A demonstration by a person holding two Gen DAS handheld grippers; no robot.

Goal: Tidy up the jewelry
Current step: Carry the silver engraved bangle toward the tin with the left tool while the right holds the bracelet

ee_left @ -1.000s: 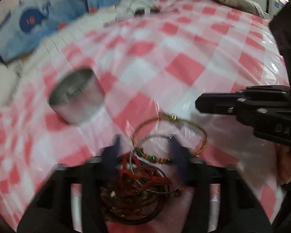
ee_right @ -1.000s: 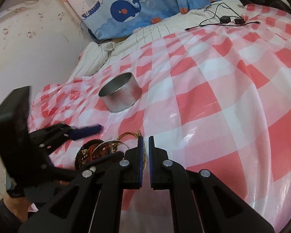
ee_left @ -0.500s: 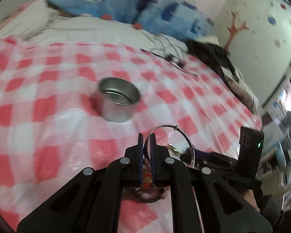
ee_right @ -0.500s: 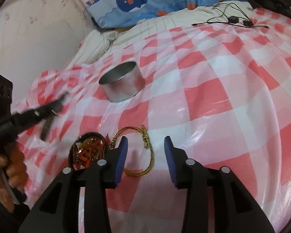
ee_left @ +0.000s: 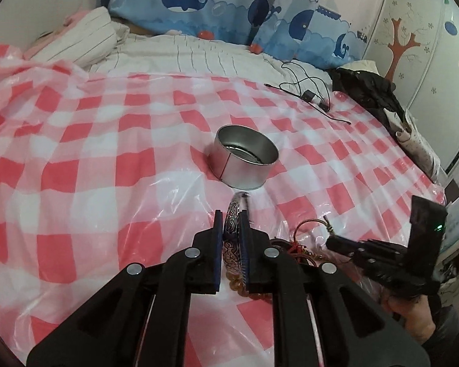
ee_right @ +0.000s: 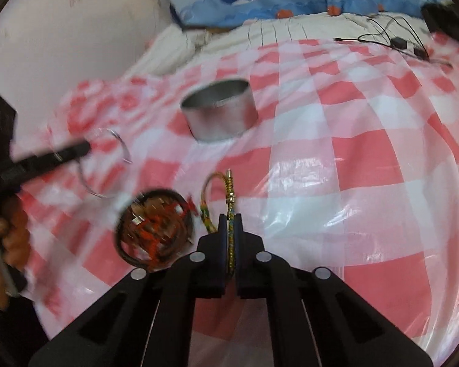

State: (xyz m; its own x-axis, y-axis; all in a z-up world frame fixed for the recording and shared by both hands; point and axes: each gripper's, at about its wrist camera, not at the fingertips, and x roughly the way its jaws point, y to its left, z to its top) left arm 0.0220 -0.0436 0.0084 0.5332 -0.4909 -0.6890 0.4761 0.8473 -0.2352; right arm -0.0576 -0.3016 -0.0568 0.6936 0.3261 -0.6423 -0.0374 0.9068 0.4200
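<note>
A round silver tin [ee_left: 244, 160] stands open on the red-and-white checked sheet; it also shows in the right wrist view [ee_right: 220, 114]. My left gripper [ee_left: 232, 223] is shut on an engraved silver bangle [ee_left: 234, 214], held edge-on just short of the tin. My right gripper [ee_right: 229, 223] is shut on a gold braided bracelet [ee_right: 226, 189] lying on the sheet. A tangled pile of red and brown jewelry [ee_right: 154, 226] lies left of it. In the right wrist view the left gripper [ee_right: 61, 153] appears blurred with a thin silver hoop [ee_right: 119, 143].
The checked plastic sheet [ee_left: 107, 140] covers a bed. Whale-print pillows [ee_left: 229, 9] and a striped white sheet lie at the back. A black cable with charger [ee_left: 309, 94] and dark clothes [ee_left: 370, 91] lie at the back right.
My right gripper, open half a second ago, has closed on the gold bracelet. My left gripper has lifted its bangle away from the pile toward the tin.
</note>
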